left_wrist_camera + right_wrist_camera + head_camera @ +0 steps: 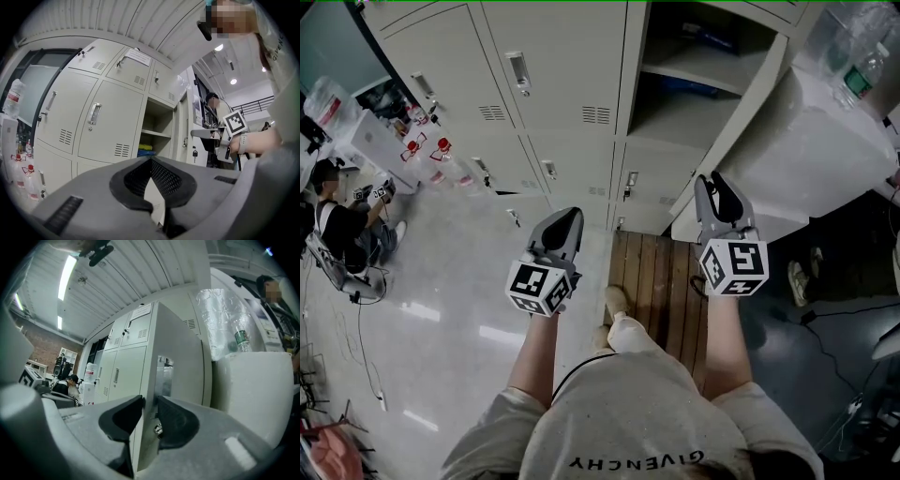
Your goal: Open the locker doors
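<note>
A bank of pale grey lockers fills the top of the head view. One upper door hangs open to the right, baring a shelved compartment. My right gripper is at that door's free edge. In the right gripper view its jaws straddle the door, one pad on each side, pressing. My left gripper hovers lower left, pointing at the closed doors. Its tips meet with nothing between them. The left gripper view also shows the open compartment.
A wooden pallet lies on the floor under my feet. A white box with a plastic bag of bottles on top stands just right of the open door. A person sits at far left near bottles. Cables trail on the right.
</note>
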Available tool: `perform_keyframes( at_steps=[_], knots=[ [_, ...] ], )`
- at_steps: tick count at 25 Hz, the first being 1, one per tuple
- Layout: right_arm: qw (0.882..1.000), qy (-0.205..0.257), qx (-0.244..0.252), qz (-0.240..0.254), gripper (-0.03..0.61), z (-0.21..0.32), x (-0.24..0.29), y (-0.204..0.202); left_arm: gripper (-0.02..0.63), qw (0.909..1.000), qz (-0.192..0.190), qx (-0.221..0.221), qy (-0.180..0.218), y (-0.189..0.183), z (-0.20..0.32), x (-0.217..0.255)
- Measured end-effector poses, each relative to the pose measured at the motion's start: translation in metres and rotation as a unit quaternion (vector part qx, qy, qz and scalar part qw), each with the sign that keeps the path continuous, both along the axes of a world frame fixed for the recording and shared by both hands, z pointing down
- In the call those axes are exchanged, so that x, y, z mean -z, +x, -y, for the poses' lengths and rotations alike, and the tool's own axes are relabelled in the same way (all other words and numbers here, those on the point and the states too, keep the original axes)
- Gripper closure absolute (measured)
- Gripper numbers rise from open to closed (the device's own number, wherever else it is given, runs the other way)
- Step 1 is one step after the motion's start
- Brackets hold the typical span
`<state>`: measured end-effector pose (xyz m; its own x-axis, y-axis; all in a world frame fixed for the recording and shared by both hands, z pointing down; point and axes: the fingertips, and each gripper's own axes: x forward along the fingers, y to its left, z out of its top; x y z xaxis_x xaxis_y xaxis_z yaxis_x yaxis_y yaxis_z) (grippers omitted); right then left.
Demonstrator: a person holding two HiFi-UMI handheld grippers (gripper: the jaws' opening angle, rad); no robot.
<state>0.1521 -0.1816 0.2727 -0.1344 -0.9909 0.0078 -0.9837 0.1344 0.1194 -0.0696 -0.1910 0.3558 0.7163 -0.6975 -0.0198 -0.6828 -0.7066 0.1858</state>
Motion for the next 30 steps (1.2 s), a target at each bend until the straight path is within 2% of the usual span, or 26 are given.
perform_keyframes(
  at_steps=[13, 25, 27, 30],
  knots=[
    [0.996, 0.010, -0.086, -0.003, 0.515, -0.056, 0.000, 0.062, 0.615, 0.9998, -0.003, -0.020, 0.002, 0.016, -0.015, 0.001],
    [0.982, 0.010, -0.188, 0.009, 0.526, -0.086, 0.001, 0.138, 0.615, 0.9995, -0.003, -0.030, 0.003, 0.024, -0.017, 0.003],
    [0.979, 0.009, -0.203, 0.006, 0.566, -0.088, 0.001, 0.148, 0.615, 0.9995, -0.003, -0.030, 0.002, 0.025, -0.017, 0.002],
    [0.975, 0.008, -0.220, 0.006, 0.572, -0.089, 0.001, 0.162, 0.615, 0.9995, -0.002, -0.031, 0.000, 0.026, -0.016, 0.001]
  ],
)
